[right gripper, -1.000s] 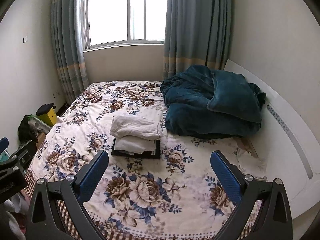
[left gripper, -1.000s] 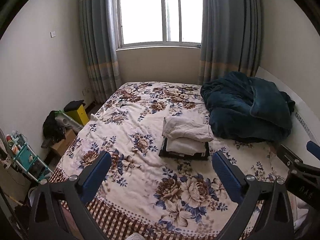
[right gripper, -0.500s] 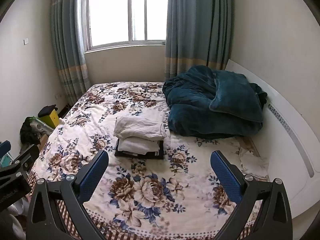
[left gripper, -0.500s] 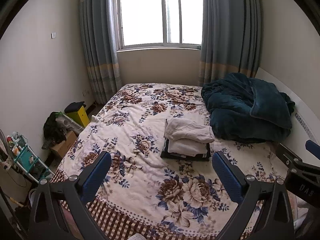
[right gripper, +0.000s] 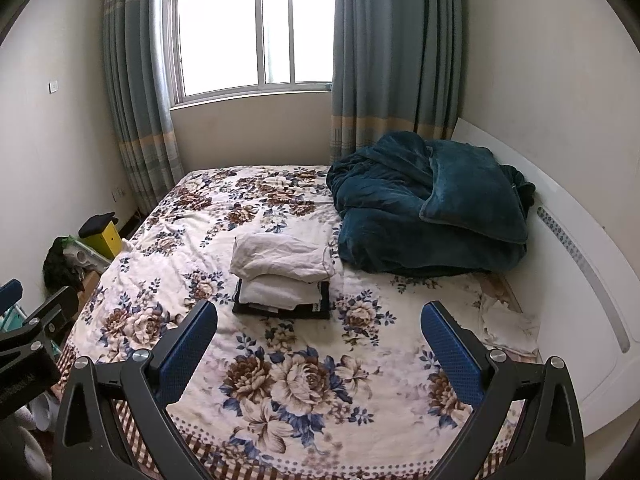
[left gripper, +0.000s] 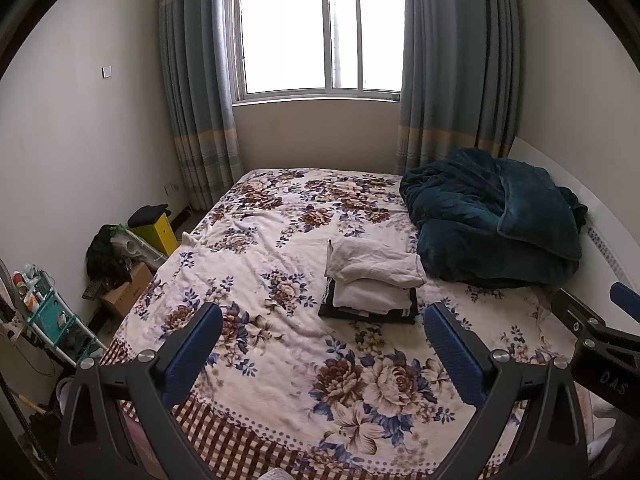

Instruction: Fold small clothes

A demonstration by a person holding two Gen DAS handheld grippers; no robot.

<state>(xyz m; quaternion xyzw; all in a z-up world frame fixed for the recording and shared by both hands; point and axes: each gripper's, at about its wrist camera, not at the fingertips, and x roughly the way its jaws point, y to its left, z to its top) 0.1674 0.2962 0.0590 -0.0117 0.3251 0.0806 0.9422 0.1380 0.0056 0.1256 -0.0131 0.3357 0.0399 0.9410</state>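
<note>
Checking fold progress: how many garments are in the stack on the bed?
3 visible: white top garment, white middle garment, black bottom garment, stacked mid-bed. Thin layers may be hidden.

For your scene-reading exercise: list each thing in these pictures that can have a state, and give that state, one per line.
left gripper: open, holding nothing
right gripper: open, holding nothing
stack of clothes: folded, piled on the bed
teal blanket: bunched in a heap
curtains: drawn apart
bedspread: spread out, slightly wrinkled

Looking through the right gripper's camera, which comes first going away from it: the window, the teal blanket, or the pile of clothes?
1. Pile of clothes, mid-bed, just ahead of the right gripper.
2. Teal blanket, behind it to the right.
3. Window, on the far wall.
</note>
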